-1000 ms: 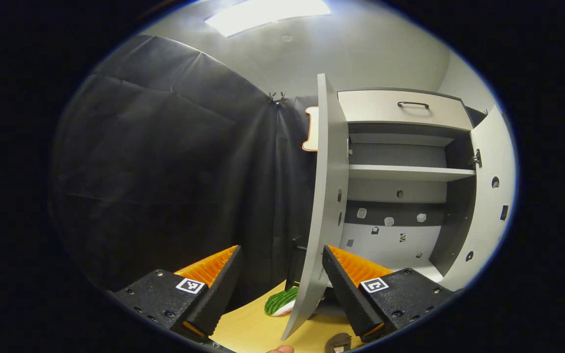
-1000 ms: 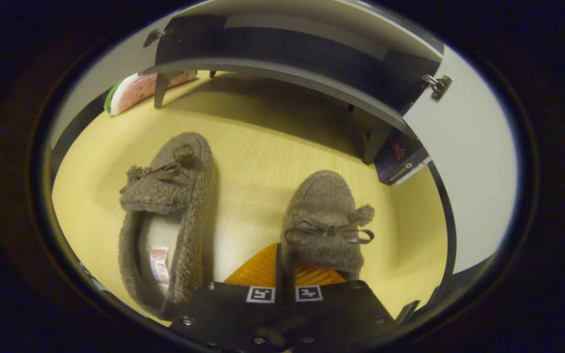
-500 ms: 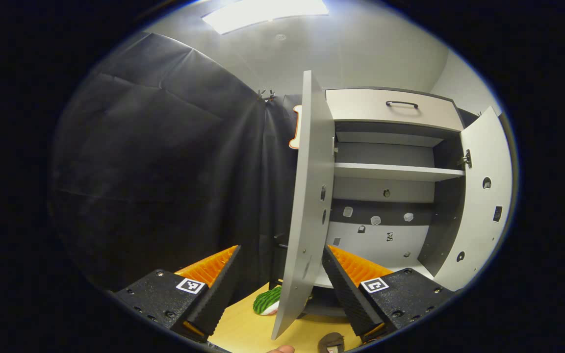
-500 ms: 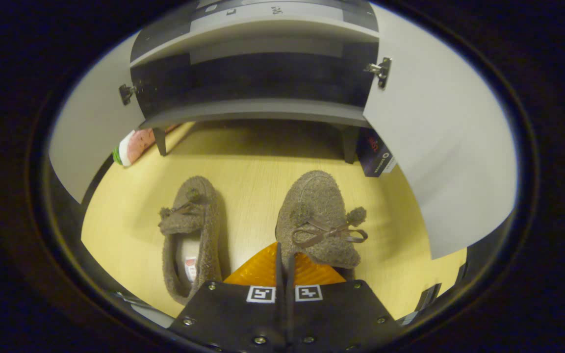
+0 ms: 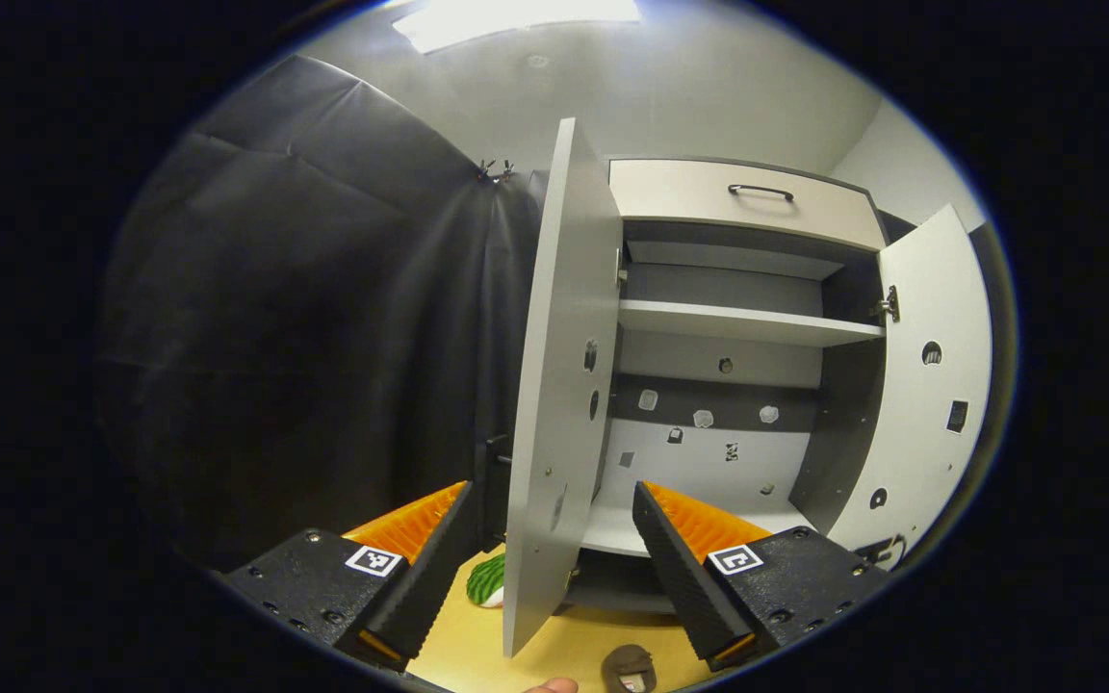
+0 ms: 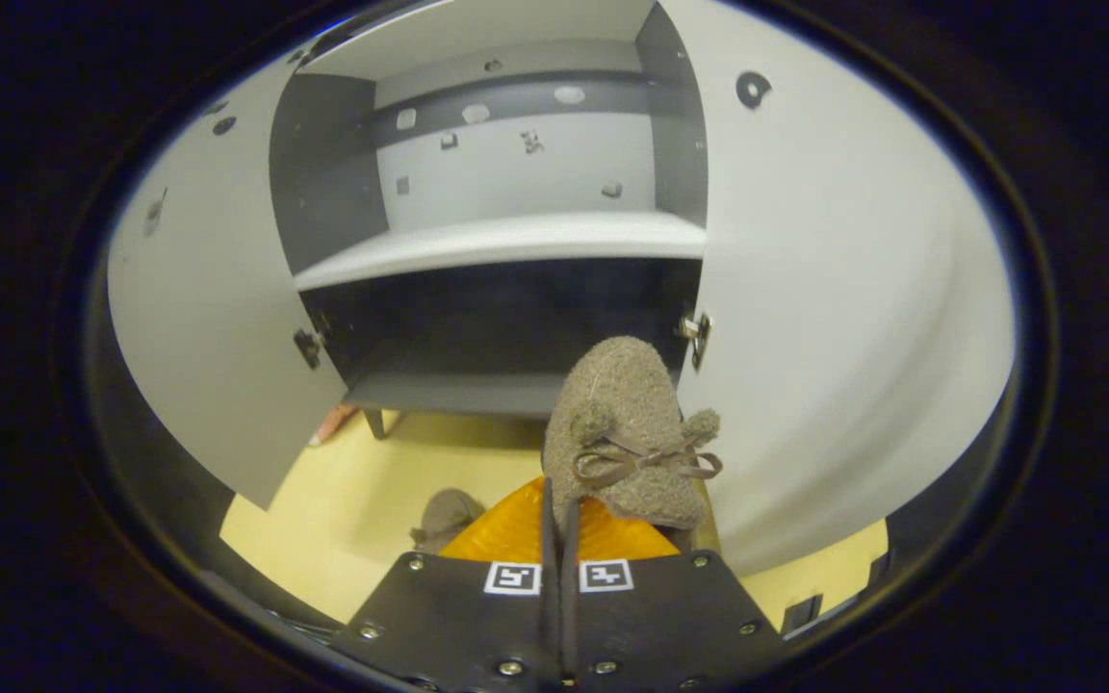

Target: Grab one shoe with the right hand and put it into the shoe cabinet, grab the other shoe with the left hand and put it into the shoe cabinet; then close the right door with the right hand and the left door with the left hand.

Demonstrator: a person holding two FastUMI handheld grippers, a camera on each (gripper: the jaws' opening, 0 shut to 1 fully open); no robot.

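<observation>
right gripper (image 6: pixel 556 510): pinching shoe (image 6: pixel 624 423), cabinet (image 6: pixel 477 241) ahead above | left gripper (image 5: pixel 550 539): spread, empty, left door (image 5: pixel 559 385) edge between fingers

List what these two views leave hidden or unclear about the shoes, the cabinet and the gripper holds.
- Right gripper view: the held shoe hides its own heel; the right hand-held gripper looks closed, but its contact with the shoe is out of sight.
- Right gripper view: the other shoe on the floor is mostly covered by the gripper.
- Left gripper view: the same shoe is cut off at the bottom edge.
- Left gripper view: the left door hides the cabinet's left side.
</observation>
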